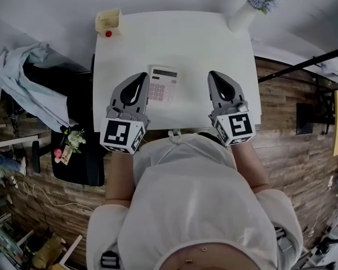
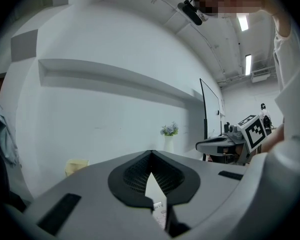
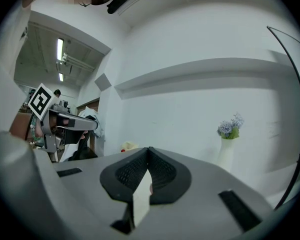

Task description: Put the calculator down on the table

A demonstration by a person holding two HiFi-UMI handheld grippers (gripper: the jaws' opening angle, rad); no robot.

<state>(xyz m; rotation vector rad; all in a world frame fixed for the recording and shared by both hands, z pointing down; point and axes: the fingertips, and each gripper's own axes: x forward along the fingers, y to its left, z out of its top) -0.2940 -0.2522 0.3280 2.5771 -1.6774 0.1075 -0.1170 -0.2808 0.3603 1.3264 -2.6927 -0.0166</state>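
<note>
A pale pink calculator (image 1: 162,84) lies flat on the white table (image 1: 197,44), keys up, near the front edge. My left gripper (image 1: 142,75) hovers just left of it, jaws shut and empty; through the slit under its tips a bit of the calculator (image 2: 160,211) shows in the left gripper view. My right gripper (image 1: 213,73) hangs further right, apart from the calculator, jaws also shut with nothing held. Both point level toward the back wall. Each gripper shows in the other's view: the right gripper (image 2: 225,146) and the left gripper (image 3: 70,124).
A white vase of bluish flowers (image 1: 245,13) stands at the table's back right corner. A yellow box (image 1: 108,20) and a small red thing (image 1: 108,34) sit at the back left. A dark chair draped with light cloth (image 1: 22,77) stands left of the table.
</note>
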